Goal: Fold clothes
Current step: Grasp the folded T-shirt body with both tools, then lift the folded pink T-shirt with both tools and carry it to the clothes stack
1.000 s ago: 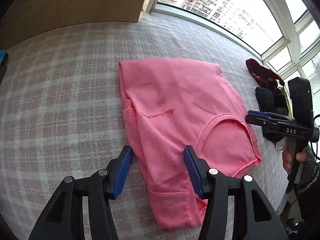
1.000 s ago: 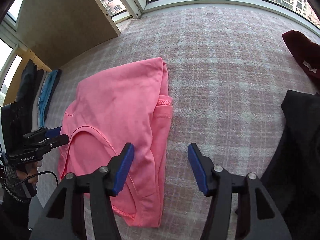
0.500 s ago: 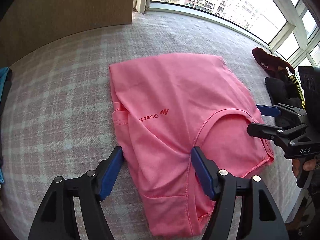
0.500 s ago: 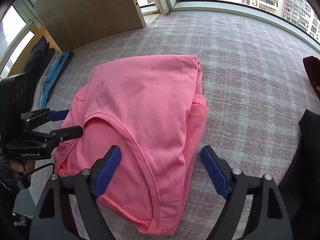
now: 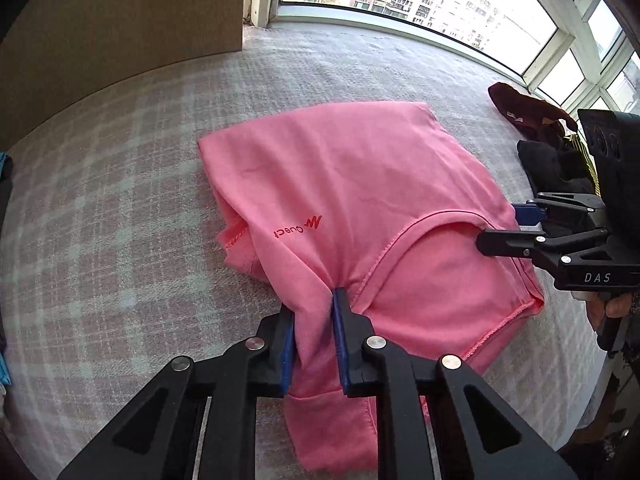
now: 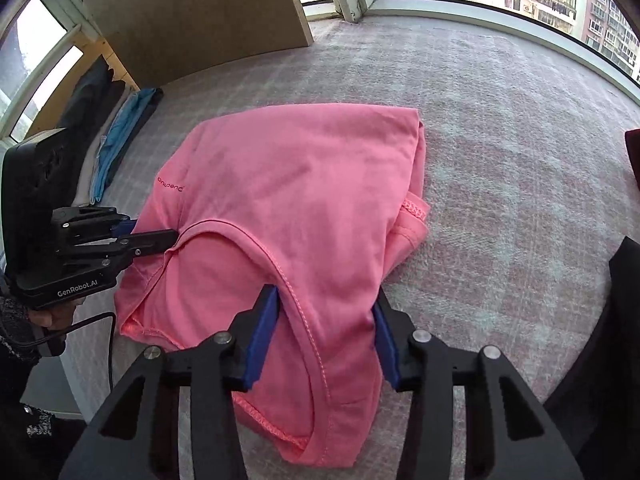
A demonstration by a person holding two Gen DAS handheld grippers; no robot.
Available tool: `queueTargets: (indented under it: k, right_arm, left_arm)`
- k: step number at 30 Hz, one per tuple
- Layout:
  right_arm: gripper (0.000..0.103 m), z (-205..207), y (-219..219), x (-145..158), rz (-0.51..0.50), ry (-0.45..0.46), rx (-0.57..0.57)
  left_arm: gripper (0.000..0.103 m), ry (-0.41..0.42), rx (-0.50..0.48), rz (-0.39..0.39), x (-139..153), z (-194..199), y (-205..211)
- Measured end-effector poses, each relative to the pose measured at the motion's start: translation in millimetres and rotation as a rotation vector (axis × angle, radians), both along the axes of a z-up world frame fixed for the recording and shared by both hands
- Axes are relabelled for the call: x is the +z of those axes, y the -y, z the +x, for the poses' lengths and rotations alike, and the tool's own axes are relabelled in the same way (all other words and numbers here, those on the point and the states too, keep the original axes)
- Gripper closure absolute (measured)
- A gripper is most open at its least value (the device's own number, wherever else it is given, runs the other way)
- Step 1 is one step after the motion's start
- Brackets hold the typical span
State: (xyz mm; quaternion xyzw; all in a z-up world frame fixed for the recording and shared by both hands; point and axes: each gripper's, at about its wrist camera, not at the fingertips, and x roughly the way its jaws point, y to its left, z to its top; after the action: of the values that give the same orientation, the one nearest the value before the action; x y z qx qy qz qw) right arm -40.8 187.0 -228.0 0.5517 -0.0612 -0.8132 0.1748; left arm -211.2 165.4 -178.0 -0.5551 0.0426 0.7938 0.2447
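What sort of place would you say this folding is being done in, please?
Probably a home, in a glazed bay or sunroom high in an apartment block. Curved windows look out on residential towers, a plaid cover serves as the folding surface under the pink shirt, and folded clothes are stacked alongside.

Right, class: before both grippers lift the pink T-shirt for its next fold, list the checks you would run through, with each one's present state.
1. Left gripper pinching the pink T-shirt beside the neckline: ok.
2. Right gripper clamped firmly: cannot tell; its jaws straddle a thick bunch of fabric, fairly wide apart.
3. Grippers on opposite sides of the neckline: ok.
4. Sleeves tucked in neatly: not ok; a sleeve hem pokes out at the side.
5. Pile of dark clothes apart from the T-shirt: ok.
6. Checked bedcover flat beyond the T-shirt: ok.
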Motion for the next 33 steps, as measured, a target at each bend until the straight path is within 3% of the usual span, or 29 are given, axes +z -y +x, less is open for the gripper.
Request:
queueTargets:
  k: [3, 4, 6, 10, 13, 16, 23, 33]
  right_arm:
    - [0.064, 2.5, 0.7, 0.1, -0.031, 0.003, 0.003]
    - [0.076, 1.9, -0.2, -1.2, -0.06, 0.013, 0.001]
    - [0.084, 0.7, -1.9, -3.7, -0.118, 0.033, -0.003]
    - [0.086, -1.9, -13.2, -12.0, -0.273, 0.095, -0.04]
    - [0.087, -1.6, -16.1, -18.4, -0.376, 0.127, -0.068]
    - [0.087, -1.1, -9.5, -21.6, -0.436, 0.146, -0.073]
    - [0.088, 4.4, 8.1, -3.8, -0.412, 0.139, -0.058]
    - [0.089, 38.1, 61.1, 77.7, -0.358, -0.009, 0.061]
  left_arm:
    - [0.091, 0.002, -0.009, 0.001, -0.1, 0.2, -0.4]
    - [0.092, 0.002, -0.012, 0.001, -0.1, 0.3, -0.6]
    - [0.092, 0.009, -0.014, 0.014, 0.2, -0.3, 1.3]
    - [0.093, 0.039, -0.012, 0.062, 1.3, -2.4, 7.9]
    - [0.093, 0.088, -0.011, 0.177, 0.9, -2.8, 12.8]
    - [0.093, 0.1, -0.02, 0.232, 2.6, 0.4, 7.0]
    - [0.093, 0.071, -0.037, 0.27, 23.2, 9.5, -4.0]
    - [0.093, -0.104, 0.006, 0.228, 101.3, 68.1, 29.8]
